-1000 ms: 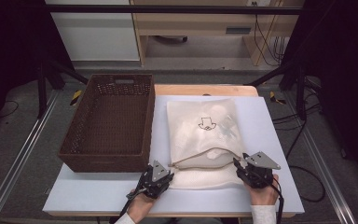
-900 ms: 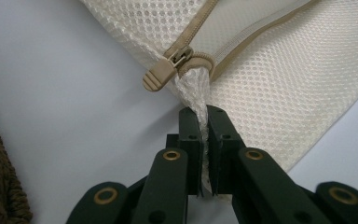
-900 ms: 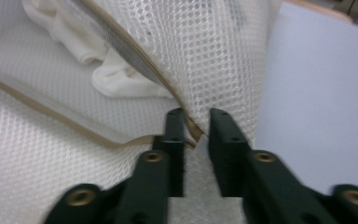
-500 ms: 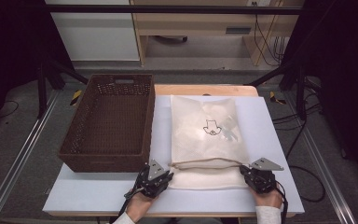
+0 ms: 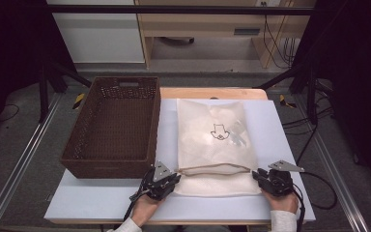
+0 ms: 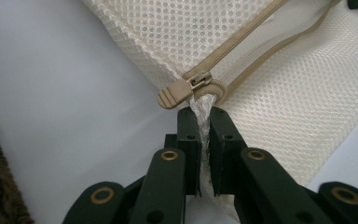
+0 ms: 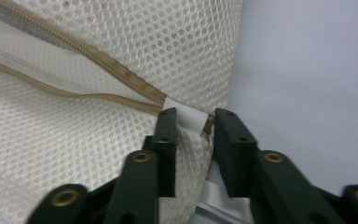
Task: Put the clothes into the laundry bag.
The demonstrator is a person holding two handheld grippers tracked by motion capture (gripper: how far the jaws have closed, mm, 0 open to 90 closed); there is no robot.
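Observation:
A cream mesh zip bag (image 5: 215, 140) lies flat on the white table (image 5: 280, 130), with a small drawn figure showing at its middle. Its zipped mouth runs along the near end. My left gripper (image 5: 174, 176) is shut on the bag's near left corner; in the left gripper view the jaws (image 6: 204, 114) pinch mesh just below the tan zipper pull (image 6: 175, 92). My right gripper (image 5: 256, 175) is at the near right corner. In the right gripper view its jaws (image 7: 195, 116) stand apart around the mesh and a white tag (image 7: 186, 116) at the zipper's end (image 7: 121, 70).
A dark brown wicker basket (image 5: 108, 159) stands on the table's left half, close beside the bag and just beyond my left gripper. Bare white table lies to the right of the bag (image 7: 307, 70). Metal rails and cables run along the floor on both sides.
One second ago the bag's near mouth was lifted and gaping between the grippers. Now it lies stretched flat, and both grippers sit lower and wider apart, nearer the front edge.

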